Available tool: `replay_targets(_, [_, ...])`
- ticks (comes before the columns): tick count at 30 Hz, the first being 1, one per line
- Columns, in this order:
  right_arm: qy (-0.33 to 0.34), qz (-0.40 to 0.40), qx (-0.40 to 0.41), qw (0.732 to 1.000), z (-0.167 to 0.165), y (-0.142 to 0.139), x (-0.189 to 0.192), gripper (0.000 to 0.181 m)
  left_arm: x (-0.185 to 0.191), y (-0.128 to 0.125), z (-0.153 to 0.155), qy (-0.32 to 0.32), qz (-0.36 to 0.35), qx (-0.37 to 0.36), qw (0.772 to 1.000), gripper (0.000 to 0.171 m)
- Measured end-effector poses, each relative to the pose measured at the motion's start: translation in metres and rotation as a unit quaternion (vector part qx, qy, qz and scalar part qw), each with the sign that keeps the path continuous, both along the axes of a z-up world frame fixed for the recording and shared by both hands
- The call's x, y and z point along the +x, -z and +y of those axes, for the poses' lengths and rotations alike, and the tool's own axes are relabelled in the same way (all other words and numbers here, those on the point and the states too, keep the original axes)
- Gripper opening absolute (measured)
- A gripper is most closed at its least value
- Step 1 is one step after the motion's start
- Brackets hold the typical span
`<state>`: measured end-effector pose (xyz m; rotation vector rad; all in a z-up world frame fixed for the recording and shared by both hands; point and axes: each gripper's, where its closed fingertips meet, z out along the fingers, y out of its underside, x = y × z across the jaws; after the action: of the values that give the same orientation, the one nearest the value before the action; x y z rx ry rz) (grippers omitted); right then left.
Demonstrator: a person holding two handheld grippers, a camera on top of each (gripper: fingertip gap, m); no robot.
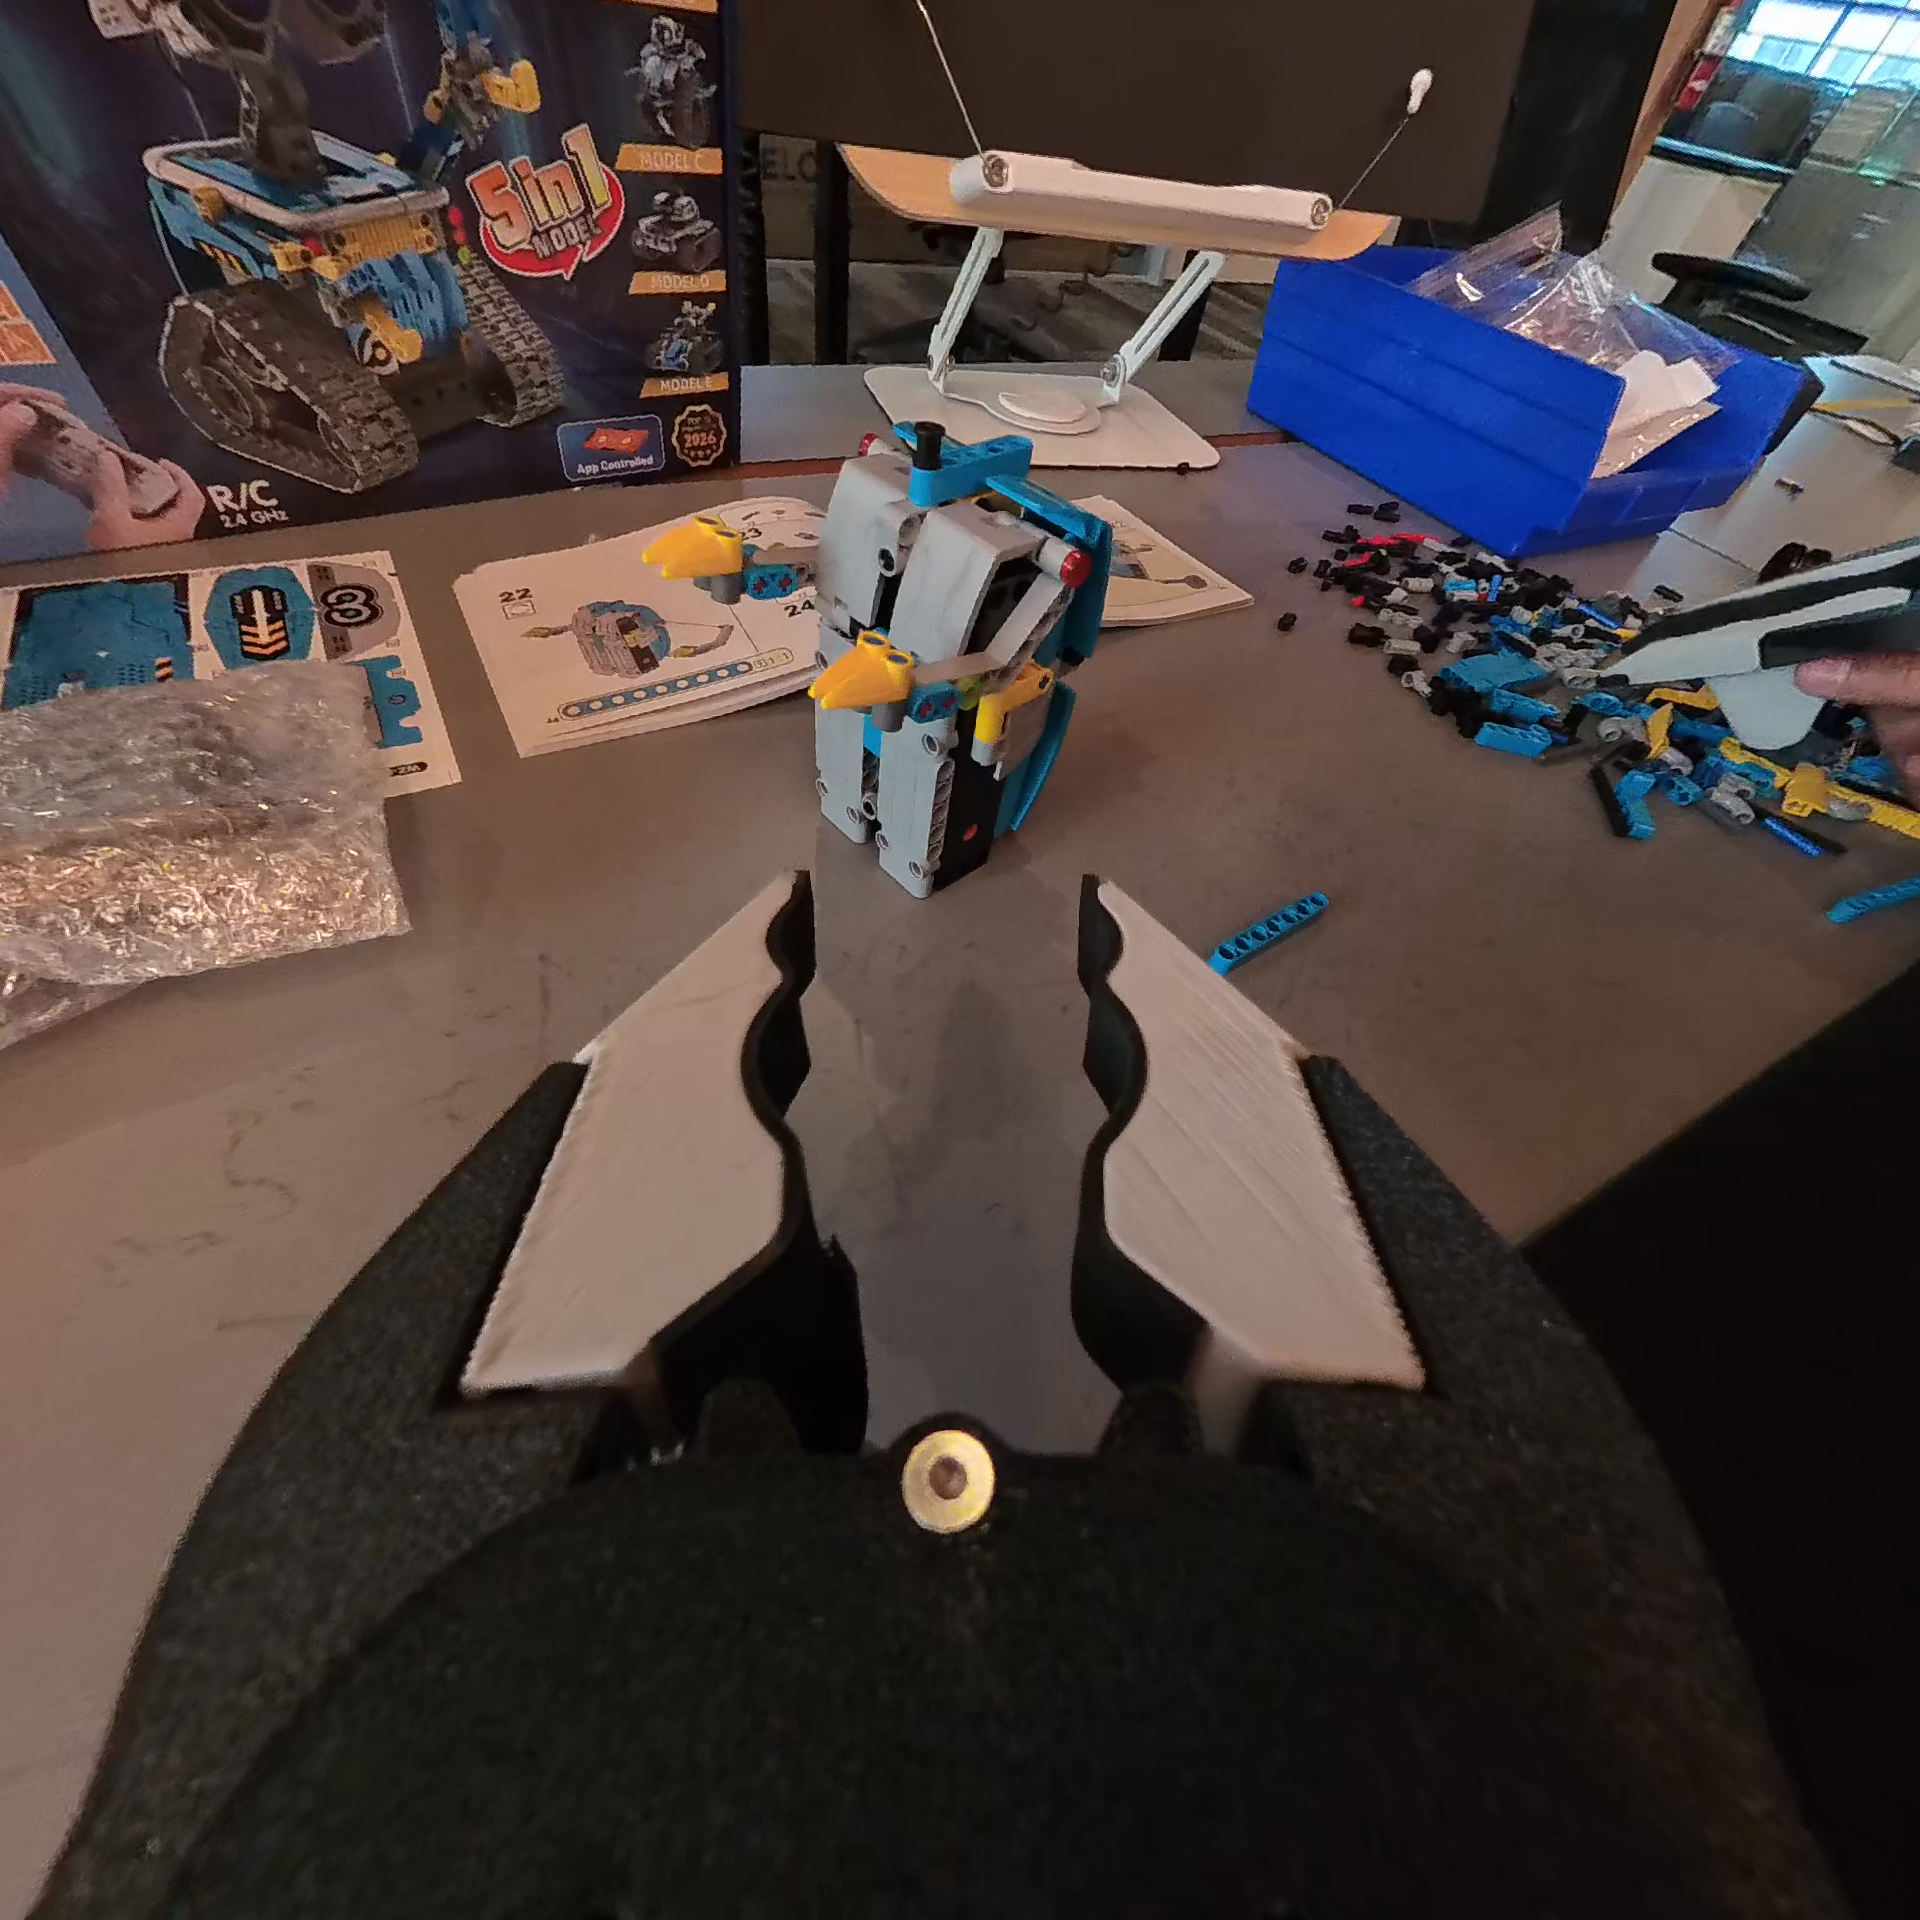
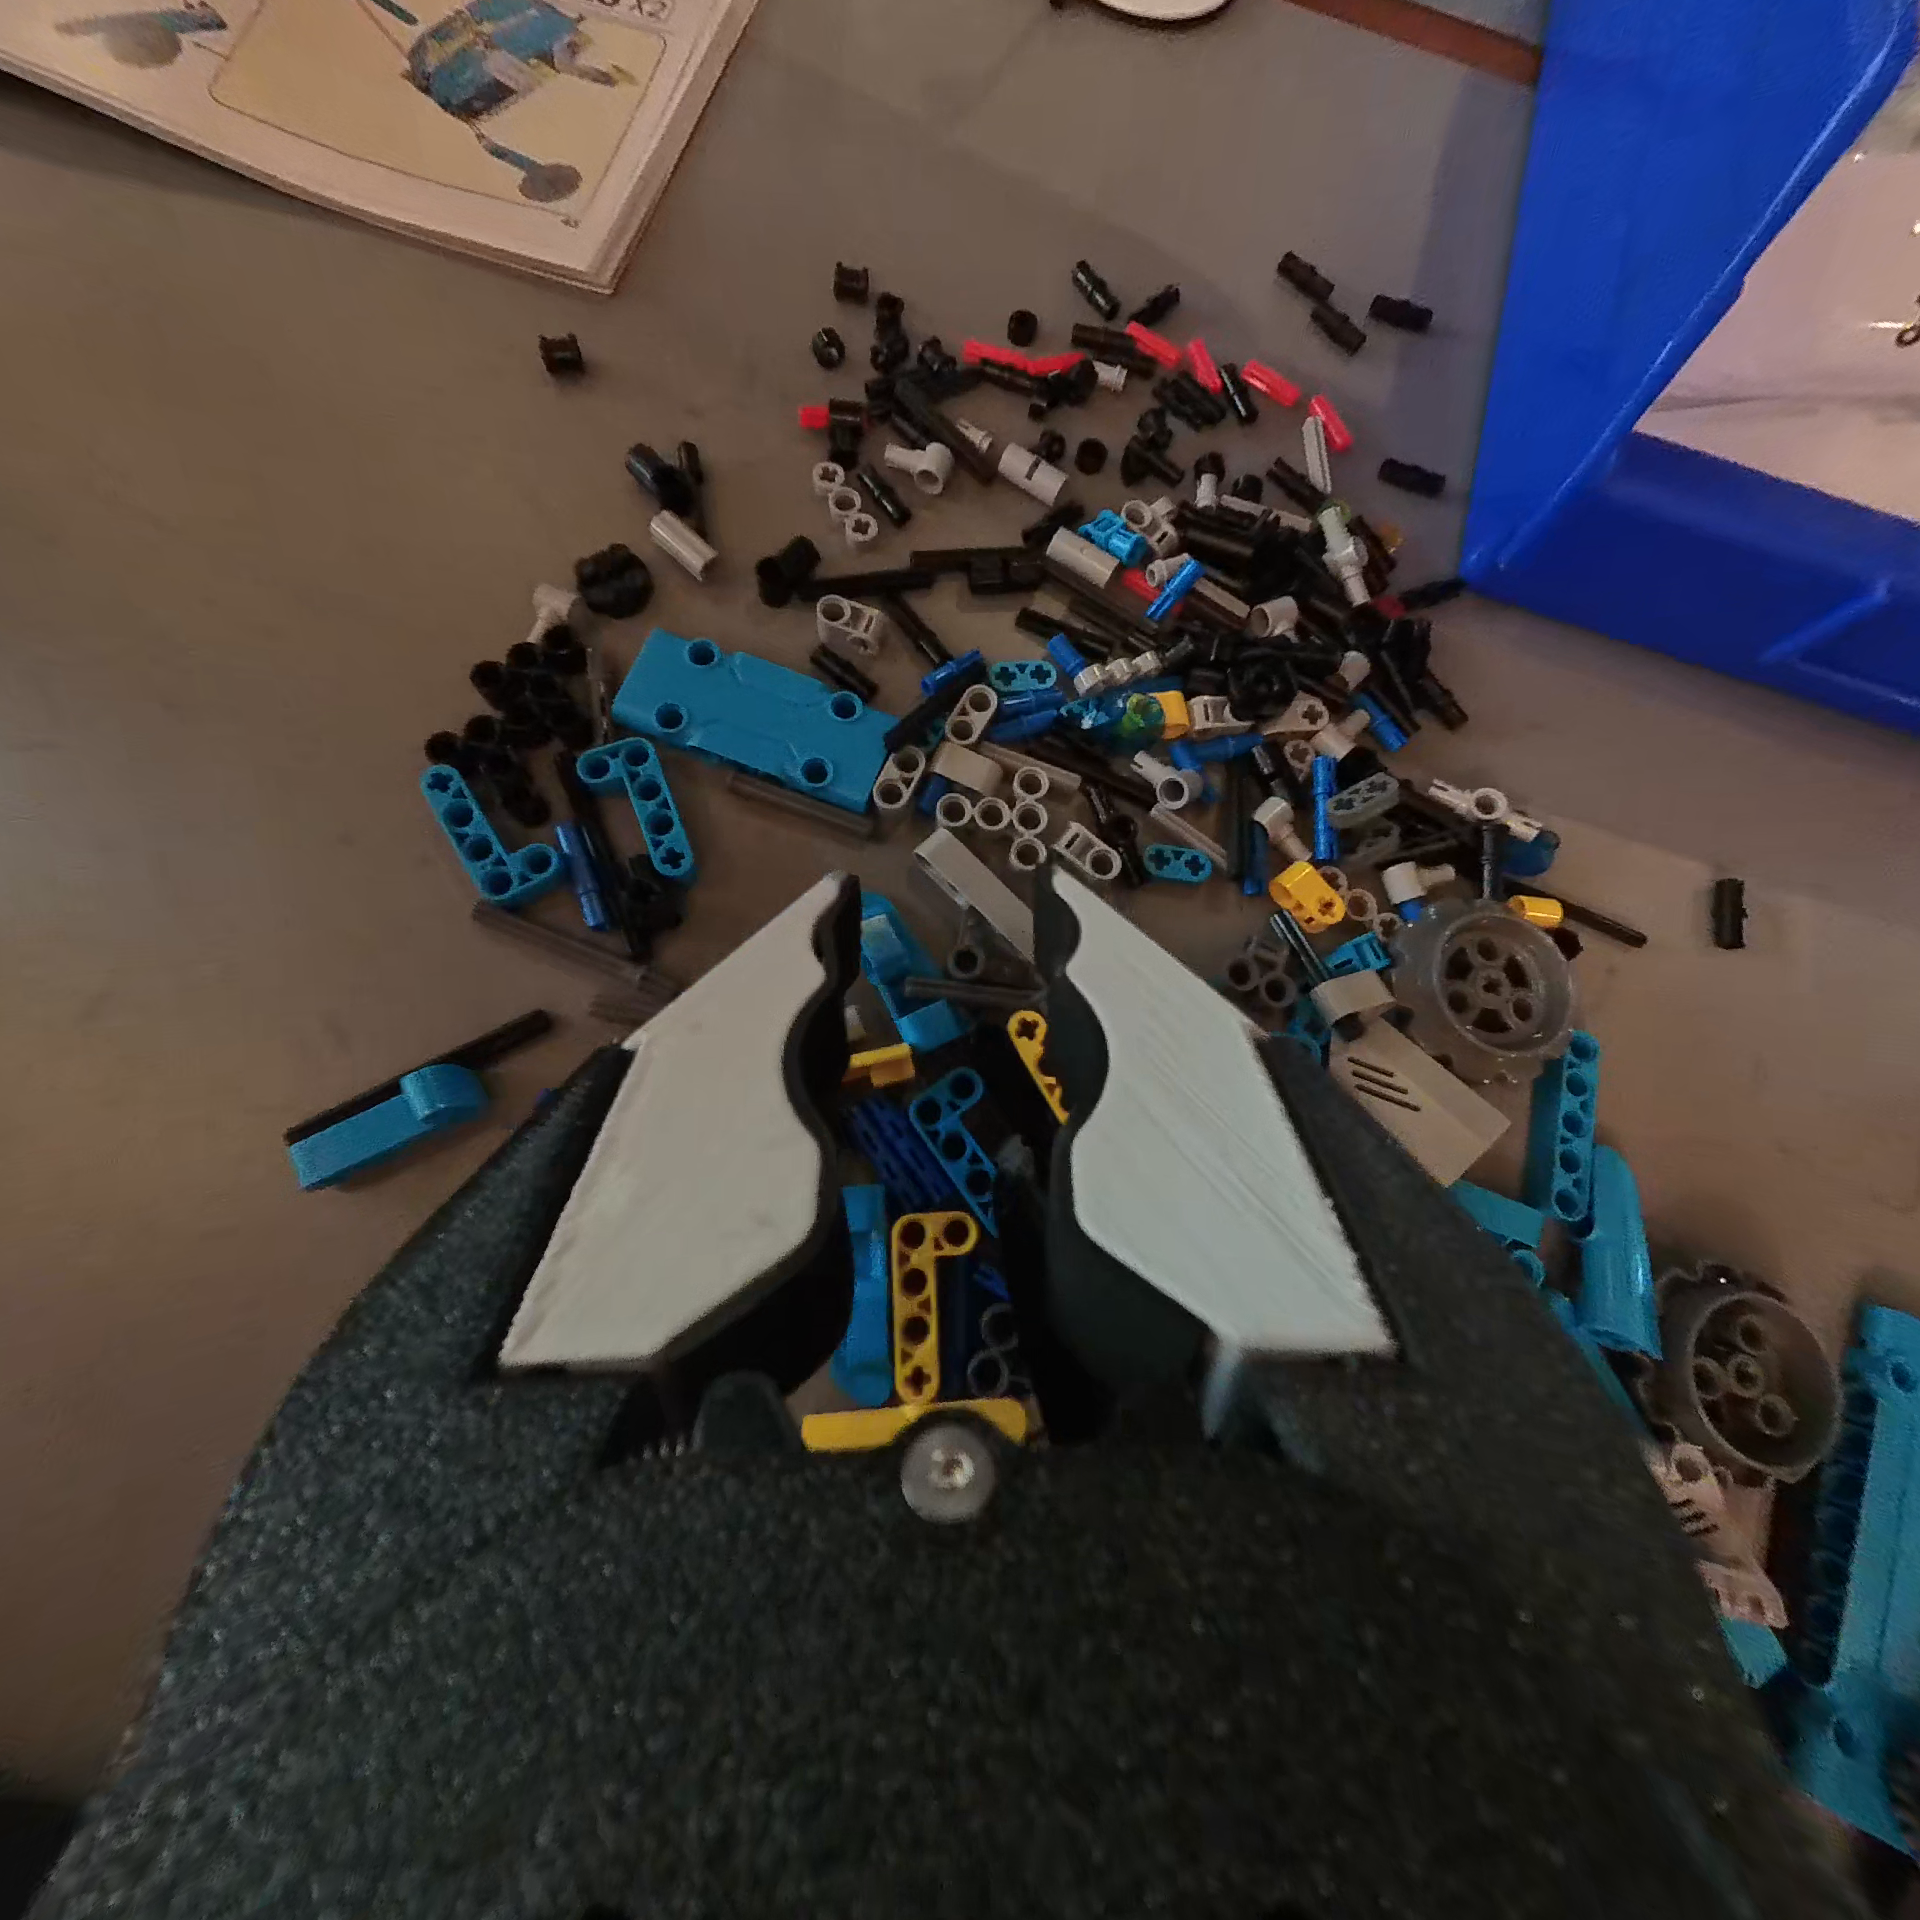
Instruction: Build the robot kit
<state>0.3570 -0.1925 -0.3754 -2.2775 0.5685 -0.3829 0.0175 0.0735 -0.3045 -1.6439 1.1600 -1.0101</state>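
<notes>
A part-built model (image 1: 935, 665) of grey, blue, black and yellow bricks stands upright on the grey table (image 1: 623, 1039). My left gripper (image 1: 945, 894) is open and empty just in front of its base, not touching it. A pile of loose small parts (image 2: 1091, 665) lies to the right. My right gripper (image 2: 951, 904) hovers over the near side of that pile, its jaws partly open with nothing between the tips. It also shows in the left wrist view (image 1: 1631, 665), held by a hand. A blue beam (image 1: 1268, 930) lies alone near my left gripper.
An open instruction booklet (image 1: 644, 634) lies behind the model, with a sticker sheet (image 1: 208, 634) and bubble wrap (image 1: 177, 831) at left. The kit's box (image 1: 364, 260) stands at back left. A white stand (image 1: 1070, 312) is behind; a blue bin (image 2: 1714, 416) holding plastic bags is at right. My right fingertips sit around 45 centimetres from my left ones.
</notes>
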Motion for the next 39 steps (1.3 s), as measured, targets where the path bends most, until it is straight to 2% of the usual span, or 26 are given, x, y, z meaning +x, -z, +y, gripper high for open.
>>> replay_targets(10, [0.017, 0.013, 0.010, 1.000, -0.006, -0.004, 0.008, 0.029, 0.001, 0.002, 0.000, 0.001, 0.005, -0.002, 1.000, 0.051])
replay_targets(15, [-0.053, 0.009, -0.002, 0.999, 0.020, -0.016, 0.021, 0.023, 0.001, 0.001, -0.001, 0.004, 0.003, -0.005, 1.000, 0.051])
replay_targets(17, [-0.076, 0.044, -0.006, 0.996, 0.026, -0.010, 0.031, 0.018, 0.000, 0.000, -0.001, 0.004, -0.002, -0.005, 1.000, 0.051])
replay_targets(21, [-0.101, 0.113, -0.006, 0.988, 0.029, 0.005, 0.033, 0.017, -0.002, -0.002, 0.001, -0.001, -0.009, -0.005, 1.000, 0.051])
replay_targets(24, [-0.123, 0.079, -0.029, 0.989, 0.032, 0.006, 0.029, 0.018, -0.002, -0.001, 0.002, -0.002, -0.008, -0.010, 1.000, 0.051])
replay_targets(39, [-0.120, 0.091, -0.036, 0.988, 0.032, 0.009, 0.027, 0.007, -0.004, -0.002, 0.008, 0.002, -0.027, -0.063, 0.998, 0.051])
